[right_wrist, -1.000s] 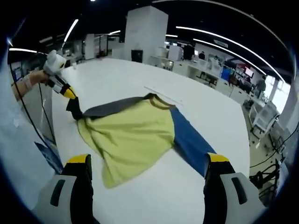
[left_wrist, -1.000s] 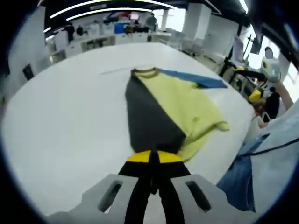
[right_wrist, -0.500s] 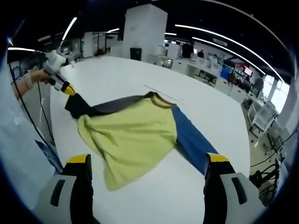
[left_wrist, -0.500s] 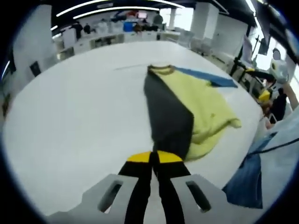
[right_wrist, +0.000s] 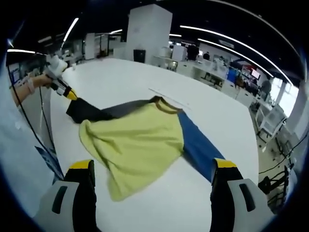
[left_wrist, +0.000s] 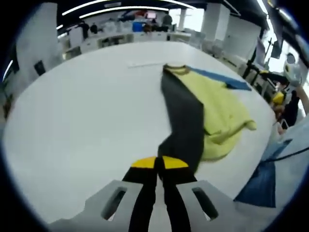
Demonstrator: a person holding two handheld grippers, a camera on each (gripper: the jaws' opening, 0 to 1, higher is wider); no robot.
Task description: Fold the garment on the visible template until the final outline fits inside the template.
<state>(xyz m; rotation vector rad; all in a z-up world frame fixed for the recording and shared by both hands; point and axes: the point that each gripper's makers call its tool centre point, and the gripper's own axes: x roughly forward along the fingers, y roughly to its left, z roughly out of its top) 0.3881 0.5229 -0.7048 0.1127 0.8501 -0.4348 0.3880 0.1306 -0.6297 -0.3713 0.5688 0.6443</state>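
Looking along the left gripper (left_wrist: 159, 164) in the left gripper view: the two jaws stand pressed together at 6 o'clock, yellow tips meeting, clamped on the end of the dark sleeve (left_wrist: 182, 118) of the garment (left_wrist: 212, 108). The sleeve runs from the tips toward 1 o'clock up to the collar (left_wrist: 176, 69). The yellow body lies to the right of the sleeve, bunched and wrinkled at its near edge. A blue sleeve (left_wrist: 219, 79) extends from the collar toward 2 o'clock. The garment lies on a white table (left_wrist: 87, 106). A thin pale line (left_wrist: 145, 64) is on the table just left of the collar; whether it is a template mark cannot be told. A person's sleeve (left_wrist: 285, 169) is at 4 o'clock.

Right gripper view: the right gripper (right_wrist: 152, 171) jaws stand wide apart at 7 and 5 o'clock, holding nothing. The yellow body is spread at centre, between and beyond the jaws. The blue sleeve runs toward 4 o'clock, its end just beside the right-hand jaw tip. The dark sleeve stretches toward 9 o'clock, where the left gripper, in a person's hand (right_wrist: 36, 81), grips its end. The collar is just above centre, with the pale line beyond it on the table.
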